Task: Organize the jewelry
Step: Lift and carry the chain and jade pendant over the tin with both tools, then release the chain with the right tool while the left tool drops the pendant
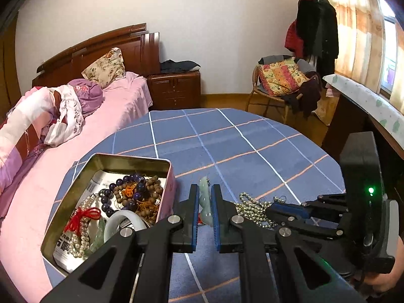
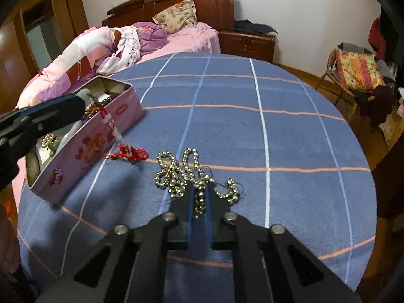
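My left gripper [image 1: 205,197] is shut on a pale green jade pendant [image 1: 205,202] and holds it just right of the pink tin box [image 1: 131,160]. Its red-and-white cord [image 2: 118,136] hangs down to the tablecloth beside the box. The open tin holds pearls, dark purple beads, brown beads and a white bangle [image 1: 125,221]. My right gripper [image 2: 199,192] is shut on a strand of the silver bead necklace [image 2: 176,171], which lies bunched on the cloth; the necklace also shows in the left wrist view [image 1: 252,209].
The round table has a blue checked cloth [image 2: 252,126]. A bed with pink sheets [image 1: 106,116] lies close behind the tin. A nightstand [image 1: 174,88], a chair with cushions [image 1: 280,78] and a coat rack [image 1: 318,27] stand further back.
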The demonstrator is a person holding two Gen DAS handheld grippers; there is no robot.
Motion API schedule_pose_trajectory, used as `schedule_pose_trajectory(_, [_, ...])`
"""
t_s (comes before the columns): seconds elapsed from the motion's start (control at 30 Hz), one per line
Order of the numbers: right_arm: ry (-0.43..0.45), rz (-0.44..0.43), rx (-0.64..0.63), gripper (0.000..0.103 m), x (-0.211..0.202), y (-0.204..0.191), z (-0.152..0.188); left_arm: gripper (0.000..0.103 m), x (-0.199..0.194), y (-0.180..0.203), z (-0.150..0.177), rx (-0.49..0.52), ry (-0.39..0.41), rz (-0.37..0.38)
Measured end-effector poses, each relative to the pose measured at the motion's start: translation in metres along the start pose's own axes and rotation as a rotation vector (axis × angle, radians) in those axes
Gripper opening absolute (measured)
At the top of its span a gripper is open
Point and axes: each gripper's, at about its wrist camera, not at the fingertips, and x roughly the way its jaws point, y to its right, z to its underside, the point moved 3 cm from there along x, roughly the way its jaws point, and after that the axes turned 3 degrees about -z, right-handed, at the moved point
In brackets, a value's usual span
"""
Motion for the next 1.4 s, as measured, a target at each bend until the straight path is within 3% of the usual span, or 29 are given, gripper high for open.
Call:
schedule_pose_trajectory(0.43, [0.175,-0.006,0.003,0.008,-0.052,-0.008,-0.038,0.008,-0.023,-0.018,-0.012,-0.04,0.049,-0.015])
schedule_pose_trajectory(1.13, [0.353,-0.126,-0.148,0.008,-0.09,-0.091,-0.095,0.009,-0.061,-0.099,-0.018,-0.14,0.095,-0.142])
schedule_pose_trajectory(1.4, [0.37,-0.189,-0.193,0.008,-0.082,-0.124,-0.107,0.009,-0.056,-0.122,-0.007,-0.172,0.072,-0.181])
